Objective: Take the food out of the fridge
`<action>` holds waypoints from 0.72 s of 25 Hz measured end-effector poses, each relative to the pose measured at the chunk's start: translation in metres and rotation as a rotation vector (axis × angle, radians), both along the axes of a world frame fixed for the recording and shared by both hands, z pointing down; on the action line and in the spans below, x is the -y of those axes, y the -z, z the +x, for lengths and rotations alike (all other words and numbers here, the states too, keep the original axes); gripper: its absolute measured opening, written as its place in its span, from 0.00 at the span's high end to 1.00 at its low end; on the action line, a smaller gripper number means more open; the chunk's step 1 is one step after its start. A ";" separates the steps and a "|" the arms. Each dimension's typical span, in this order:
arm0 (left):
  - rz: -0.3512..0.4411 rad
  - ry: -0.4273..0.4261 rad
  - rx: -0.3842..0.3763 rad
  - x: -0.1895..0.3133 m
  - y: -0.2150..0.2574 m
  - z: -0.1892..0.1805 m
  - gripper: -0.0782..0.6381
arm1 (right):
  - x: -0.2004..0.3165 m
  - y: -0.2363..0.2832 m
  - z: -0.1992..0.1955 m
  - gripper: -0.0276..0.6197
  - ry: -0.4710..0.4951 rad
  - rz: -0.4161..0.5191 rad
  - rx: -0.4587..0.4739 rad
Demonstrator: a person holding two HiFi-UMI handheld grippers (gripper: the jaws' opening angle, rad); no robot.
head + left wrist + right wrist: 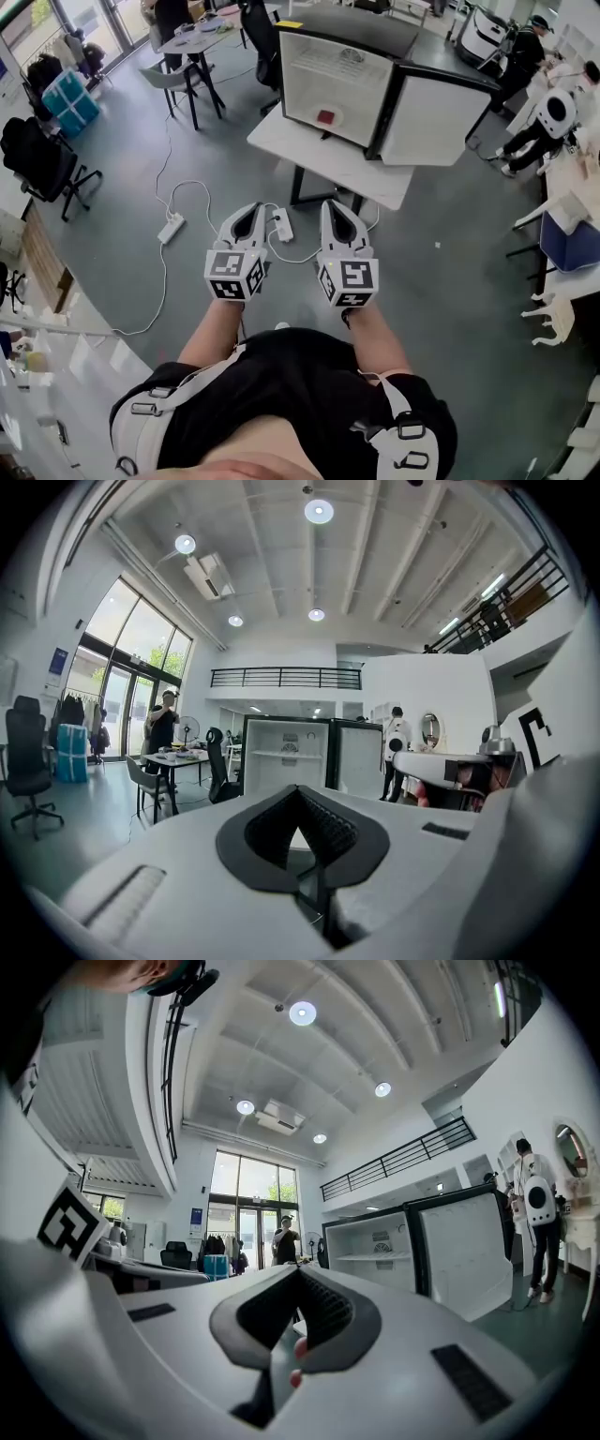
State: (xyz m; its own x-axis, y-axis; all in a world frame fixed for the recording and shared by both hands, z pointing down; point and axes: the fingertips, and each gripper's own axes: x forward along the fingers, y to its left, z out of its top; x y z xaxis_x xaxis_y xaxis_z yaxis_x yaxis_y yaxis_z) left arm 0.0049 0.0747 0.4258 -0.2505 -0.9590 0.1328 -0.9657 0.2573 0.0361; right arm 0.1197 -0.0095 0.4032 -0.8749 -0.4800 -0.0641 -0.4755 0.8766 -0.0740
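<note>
The left white two-jaw gripper (251, 210) and the matching right gripper (332, 208) are held level side by side. Both pairs of jaws are pressed together on nothing, probably because the reach hasn't begun. Well ahead, the white open-doored fridge (337, 80) on a white table (319, 157) holds 1 small red blocky food item (325, 117) on its floor.

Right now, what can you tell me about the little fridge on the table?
The small black fridge with a white inside stands upright on the white table. Its door hangs wide open, swung to the right in the head view. Inside are one white shelf, which looks bare, and a small red item lying on the bottom.
</note>
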 end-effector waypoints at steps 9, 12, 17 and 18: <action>0.023 -0.029 -0.023 -0.010 -0.003 -0.041 0.89 | -0.019 -0.001 -0.039 0.95 -0.031 0.034 -0.025; 0.020 -0.055 -0.023 -0.015 -0.006 -0.054 0.89 | -0.025 -0.001 -0.050 0.95 -0.063 0.037 -0.023; 0.026 -0.088 -0.026 -0.016 -0.006 -0.075 0.89 | -0.028 -0.005 -0.067 0.95 -0.097 0.032 -0.043; 0.028 -0.092 -0.026 -0.015 -0.006 -0.078 0.89 | -0.027 -0.005 -0.070 0.95 -0.100 0.035 -0.047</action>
State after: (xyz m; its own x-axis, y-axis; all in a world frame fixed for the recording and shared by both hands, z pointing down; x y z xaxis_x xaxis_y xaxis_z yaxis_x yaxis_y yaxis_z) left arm -0.0728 0.0896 0.4321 -0.1577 -0.9812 0.1112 -0.9839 0.1657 0.0672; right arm 0.0498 0.0178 0.4084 -0.8250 -0.5635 -0.0424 -0.5632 0.8261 -0.0194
